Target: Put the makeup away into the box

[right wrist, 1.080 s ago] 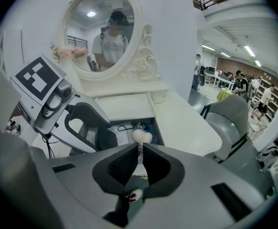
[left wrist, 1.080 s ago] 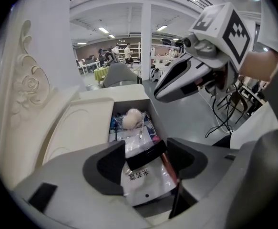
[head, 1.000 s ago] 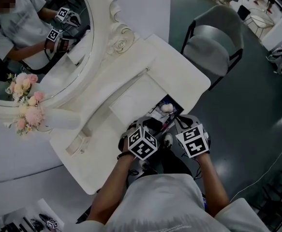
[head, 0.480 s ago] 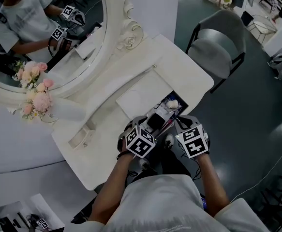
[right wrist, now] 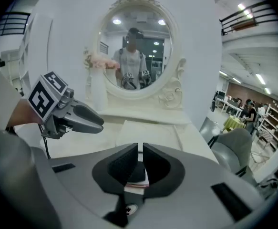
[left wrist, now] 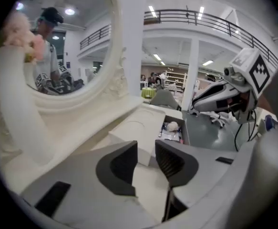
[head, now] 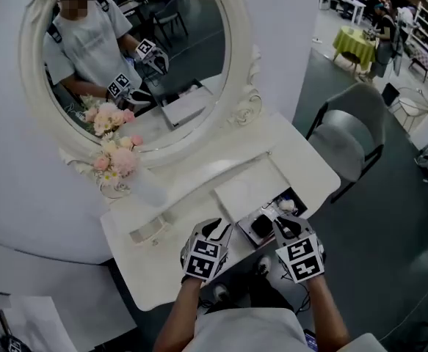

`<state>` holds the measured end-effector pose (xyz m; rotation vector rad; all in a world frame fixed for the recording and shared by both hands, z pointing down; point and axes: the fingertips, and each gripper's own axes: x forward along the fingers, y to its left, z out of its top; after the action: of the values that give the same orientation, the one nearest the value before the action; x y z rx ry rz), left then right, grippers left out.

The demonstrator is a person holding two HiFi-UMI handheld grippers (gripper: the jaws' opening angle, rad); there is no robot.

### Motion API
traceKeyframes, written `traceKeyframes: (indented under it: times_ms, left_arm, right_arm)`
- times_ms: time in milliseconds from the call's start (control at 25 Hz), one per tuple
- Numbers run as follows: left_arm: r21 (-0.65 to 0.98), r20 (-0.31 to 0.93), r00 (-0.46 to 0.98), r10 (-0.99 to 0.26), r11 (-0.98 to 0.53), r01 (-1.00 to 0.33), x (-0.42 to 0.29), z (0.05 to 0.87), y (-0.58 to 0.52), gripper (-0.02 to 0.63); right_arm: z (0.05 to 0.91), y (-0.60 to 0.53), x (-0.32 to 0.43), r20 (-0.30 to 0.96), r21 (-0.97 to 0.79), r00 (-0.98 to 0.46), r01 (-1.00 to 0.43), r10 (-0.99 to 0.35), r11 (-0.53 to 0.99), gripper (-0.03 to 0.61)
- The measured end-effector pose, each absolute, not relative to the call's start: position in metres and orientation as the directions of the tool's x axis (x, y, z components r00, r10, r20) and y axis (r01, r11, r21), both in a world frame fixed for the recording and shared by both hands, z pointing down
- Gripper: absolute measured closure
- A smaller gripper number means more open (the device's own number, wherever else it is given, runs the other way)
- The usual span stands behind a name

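The person stands in front of a white dressing table (head: pixel 305 149) with an oval mirror in a carved white frame (head: pixel 235 79) and a bunch of pink flowers (head: pixel 117 160) beside it. On the table lies a flat white box (head: pixel 247 188); the compartment at its right end (head: pixel 293 196) is open, and some makeup with a pale round puff (head: pixel 285 205) lies inside. Both tongs are held over the front edge of the table, near this compartment. The left gripper (left wrist: pixel 146 152) has just been closing its jaws, but a gap is between them and nothing is in it, so it is released. The right gripper (right wrist: pixel 140 152) is clenched on a small black makeup piece with a white and red edge (right wrist: pixel 138 174), which sits low between the two pads. A grey chair (head: pixel 353 134) stands to the right of the table
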<state>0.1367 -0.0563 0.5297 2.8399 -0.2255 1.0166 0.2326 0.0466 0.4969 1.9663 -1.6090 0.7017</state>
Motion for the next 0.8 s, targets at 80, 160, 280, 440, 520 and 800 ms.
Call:
traceKeyframes:
  times_ms: [80, 160, 280, 440, 520, 800]
  left_arm:
    - [0.048, 0.582, 0.794, -0.175, -0.967, -0.248, 0.115, 0.506, -0.074, 0.516]
    - [0.021, 0.541, 0.809, -0.231, -0.958, -0.287, 0.092, 0.482, -0.088, 0.564]
    - [-0.043, 0.499, 0.815, -0.296, -0.947, -0.318, 0.058, 0.452, -0.101, 0.597]
    - [-0.104, 0.445, 0.817, -0.367, -0.927, -0.360, 0.017, 0.415, -0.111, 0.597]
    - [-0.123, 0.414, 0.819, -0.398, -0.916, -0.382, -0.001, 0.399, -0.113, 0.597]
    - [-0.188, 0.311, 0.827, -0.468, -0.884, -0.429, -0.043, 0.350, -0.113, 0.597]
  right_arm:
    - [0.476, 0.032, 0.220, 0.627, 0.075, 0.165, -0.986, -0.761, -0.151, 0.545]
    - [0.455, 0.018, 0.207, 0.588, 0.091, 0.160, -0.987, -0.793, -0.131, 0.545]
    - [0.428, 0.002, 0.183, 0.538, 0.091, 0.141, -0.990, -0.831, -0.110, 0.545]
    - [0.397, -0.018, 0.150, 0.480, 0.087, 0.098, -0.994, -0.872, -0.064, 0.545]
    - [0.385, -0.026, 0.133, 0.452, 0.092, 0.077, -0.995, -0.889, -0.039, 0.545]
    - [0.347, -0.043, 0.085, 0.376, 0.119, 0.023, -0.993, -0.926, 0.024, 0.574]
